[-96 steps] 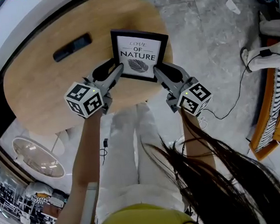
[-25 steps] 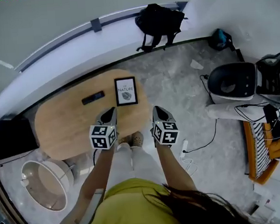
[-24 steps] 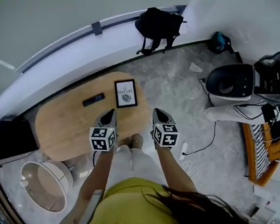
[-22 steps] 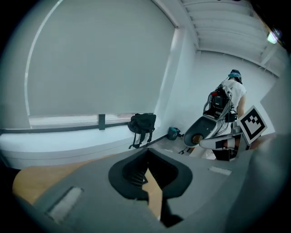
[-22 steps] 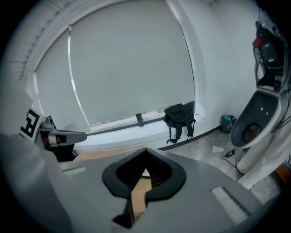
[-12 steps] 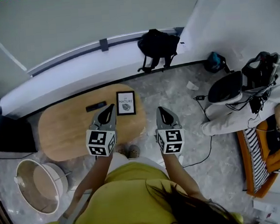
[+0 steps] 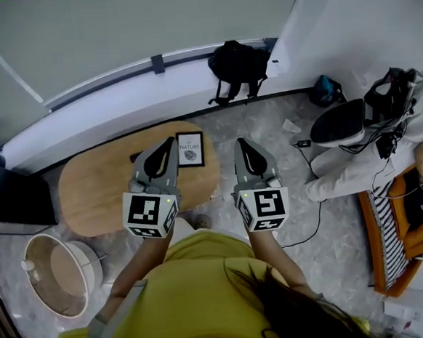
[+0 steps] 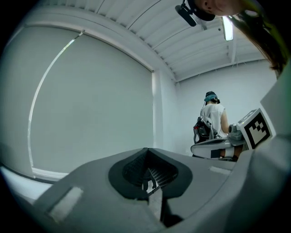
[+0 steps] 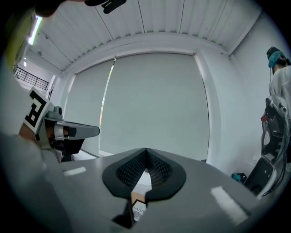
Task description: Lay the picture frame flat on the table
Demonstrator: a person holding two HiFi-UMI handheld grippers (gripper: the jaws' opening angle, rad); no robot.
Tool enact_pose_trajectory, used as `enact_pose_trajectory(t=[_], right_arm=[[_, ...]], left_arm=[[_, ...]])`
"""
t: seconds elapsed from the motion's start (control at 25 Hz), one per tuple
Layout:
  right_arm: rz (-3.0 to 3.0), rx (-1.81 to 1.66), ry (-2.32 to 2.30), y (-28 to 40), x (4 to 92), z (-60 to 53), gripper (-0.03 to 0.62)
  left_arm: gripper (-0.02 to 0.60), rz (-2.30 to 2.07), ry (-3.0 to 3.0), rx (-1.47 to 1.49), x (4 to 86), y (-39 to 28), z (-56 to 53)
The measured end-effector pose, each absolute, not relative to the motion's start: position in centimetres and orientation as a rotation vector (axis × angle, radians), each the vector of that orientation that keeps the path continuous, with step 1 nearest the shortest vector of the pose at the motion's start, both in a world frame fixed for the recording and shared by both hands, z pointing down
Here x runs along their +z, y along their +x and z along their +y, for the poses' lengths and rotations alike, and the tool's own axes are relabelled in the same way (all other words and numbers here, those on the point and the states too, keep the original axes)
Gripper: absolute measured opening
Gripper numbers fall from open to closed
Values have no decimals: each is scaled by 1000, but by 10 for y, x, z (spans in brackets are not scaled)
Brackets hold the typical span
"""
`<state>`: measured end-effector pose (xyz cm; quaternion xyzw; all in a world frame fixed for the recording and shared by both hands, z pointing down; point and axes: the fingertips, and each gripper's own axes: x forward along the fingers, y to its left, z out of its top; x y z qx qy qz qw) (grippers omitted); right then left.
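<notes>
The black picture frame (image 7: pixel 190 149) lies flat on the oval wooden table (image 7: pixel 97 192), far below, with its white print facing up. Both grippers are held high above the table, side by side and pointing level. In the head view my left gripper (image 7: pixel 168 142) overlaps the frame's left side and my right gripper (image 7: pixel 241 142) hangs just right of the table's end. Both are shut with nothing between their fingers. In the left gripper view the left gripper (image 8: pixel 148 176) faces a pale wall. Under the right gripper (image 9: pixel 143 175) a sliver of the picture frame (image 9: pixel 138 210) shows.
A black backpack (image 7: pixel 238 60) rests against the curved ledge behind the table. A round white basket (image 7: pixel 55 268) stands on the floor at left. A person (image 7: pixel 383 129) with equipment sits at right, and a cable (image 7: pixel 313 215) trails over the grey floor.
Both grippers, shut and empty, have risen well above the table, and the view has risen with them. The frame, earlier between the two grippers, now lies alone and looks smaller.
</notes>
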<state>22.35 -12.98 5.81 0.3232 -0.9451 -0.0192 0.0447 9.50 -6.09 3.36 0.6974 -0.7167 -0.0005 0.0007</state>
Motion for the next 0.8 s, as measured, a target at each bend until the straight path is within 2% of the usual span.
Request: enact_pose_trajectory(t=[0.8], right_arm=[[-3009, -85, 927, 228, 37, -107, 0]], left_arm=[[0, -2238, 2258, -1, 31, 122, -49]])
